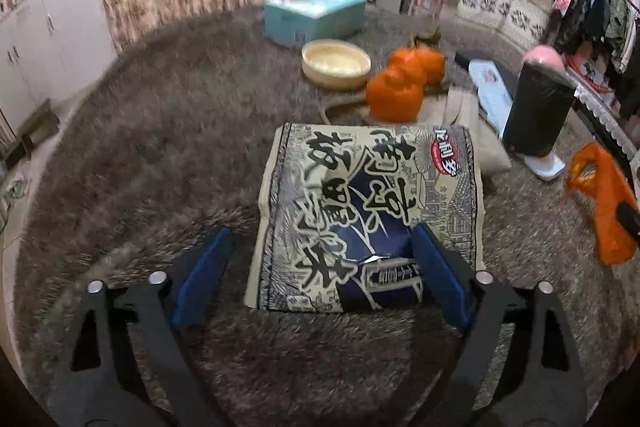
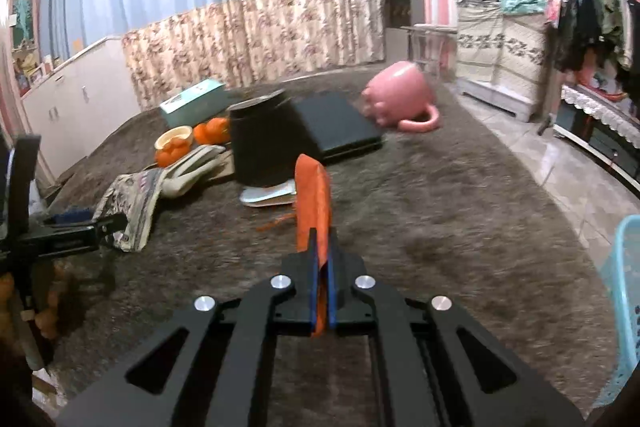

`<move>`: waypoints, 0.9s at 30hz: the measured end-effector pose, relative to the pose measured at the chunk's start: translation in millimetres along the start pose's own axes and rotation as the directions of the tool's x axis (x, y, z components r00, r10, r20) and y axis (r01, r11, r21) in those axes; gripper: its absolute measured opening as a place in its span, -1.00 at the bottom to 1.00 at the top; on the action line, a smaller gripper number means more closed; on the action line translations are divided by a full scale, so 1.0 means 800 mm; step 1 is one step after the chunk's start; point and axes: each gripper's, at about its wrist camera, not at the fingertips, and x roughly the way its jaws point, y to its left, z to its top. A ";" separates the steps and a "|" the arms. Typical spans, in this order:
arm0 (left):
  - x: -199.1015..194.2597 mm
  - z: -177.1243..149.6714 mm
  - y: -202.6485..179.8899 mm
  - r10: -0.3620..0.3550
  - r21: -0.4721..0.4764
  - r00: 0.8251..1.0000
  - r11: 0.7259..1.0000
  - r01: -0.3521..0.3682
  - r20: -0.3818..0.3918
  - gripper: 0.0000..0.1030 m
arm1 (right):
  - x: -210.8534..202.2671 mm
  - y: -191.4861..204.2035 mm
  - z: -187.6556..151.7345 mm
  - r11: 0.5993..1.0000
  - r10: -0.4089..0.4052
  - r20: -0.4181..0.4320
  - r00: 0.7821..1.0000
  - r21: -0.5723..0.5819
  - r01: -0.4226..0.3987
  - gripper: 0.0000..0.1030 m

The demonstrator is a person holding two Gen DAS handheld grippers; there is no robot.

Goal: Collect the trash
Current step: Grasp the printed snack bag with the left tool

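A beige and blue printed snack bag (image 1: 360, 187) lies flat on the shaggy brown carpet (image 1: 160, 167). My left gripper (image 1: 322, 229) is open and straddles the bag's near end. Its right blue pad (image 1: 436, 267) overlaps the bag's edge, while the left pad (image 1: 204, 267) stands clear on the carpet. In the right wrist view the same bag (image 2: 128, 203) shows at the left by the left gripper's fingers (image 2: 100, 223). My right gripper (image 2: 322, 247) is shut on a crumpled orange wrapper (image 2: 314, 203), which sticks up from between the pads. The orange wrapper (image 1: 608, 211) also appears at the right edge of the left wrist view.
A black-lined bin (image 2: 260, 143) stands mid-carpet, with a white flat item (image 2: 272, 197) at its foot. Nearby are oranges (image 1: 396, 87), a cream bowl (image 1: 335, 65), a teal box (image 1: 314, 13), a black flat case (image 2: 340, 131) and a pink cup-shaped object (image 2: 400, 99). A blue basket (image 2: 624, 307) is at far right.
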 end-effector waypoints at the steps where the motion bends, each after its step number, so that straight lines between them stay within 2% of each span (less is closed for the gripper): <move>1: -0.001 0.000 -0.002 -0.001 0.006 1.000 1.000 0.001 0.003 0.66 | -0.002 -0.005 0.000 1.000 -0.013 0.004 1.000 0.003 0.013 -0.93; 3: -0.002 -0.001 -0.006 -0.015 0.022 1.000 1.000 0.015 0.007 0.32 | -0.006 -0.014 -0.001 1.000 -0.024 0.012 1.000 0.017 0.024 -0.93; 4: -0.004 -0.002 -0.007 -0.013 0.026 1.000 1.000 0.012 0.010 0.24 | -0.007 -0.017 -0.001 0.999 -0.026 0.015 1.000 0.023 0.025 -0.93; 6: -0.008 -0.005 -0.007 -0.006 0.024 1.000 1.000 0.006 0.016 -0.21 | -0.011 -0.021 -0.001 0.999 -0.028 0.021 0.999 0.034 0.027 -0.93; 8: -0.014 -0.005 -0.003 -0.002 0.011 1.000 1.000 0.002 0.021 -0.56 | -0.016 -0.024 -0.002 0.999 -0.033 0.030 0.999 0.041 0.032 -0.93; 11: -0.026 -0.005 0.001 -0.005 -0.001 0.999 1.000 0.005 0.041 -0.85 | -0.024 -0.031 -0.002 0.998 -0.036 0.042 0.998 0.055 0.034 -0.93; 17: -0.087 0.007 -0.017 0.012 0.031 0.985 0.999 -0.018 0.174 -0.93 | -0.049 -0.047 0.000 0.996 -0.055 0.075 0.996 0.071 0.050 -0.93; 21: -0.143 0.022 -0.051 0.001 0.090 0.953 0.996 -0.029 0.302 -0.93 | -0.073 -0.070 -0.001 0.992 -0.086 0.098 0.991 0.103 0.076 -0.93; 25: -0.174 0.035 -0.097 -0.040 0.157 0.928 0.987 -0.020 0.370 -0.93 | -0.105 -0.109 -0.006 0.981 -0.144 0.117 0.983 0.147 0.126 -0.93; 27: -0.183 0.039 -0.134 -0.086 0.205 0.915 0.979 0.004 0.394 -0.93 | -0.121 -0.126 -0.009 0.974 -0.178 0.122 0.976 0.161 0.158 -0.93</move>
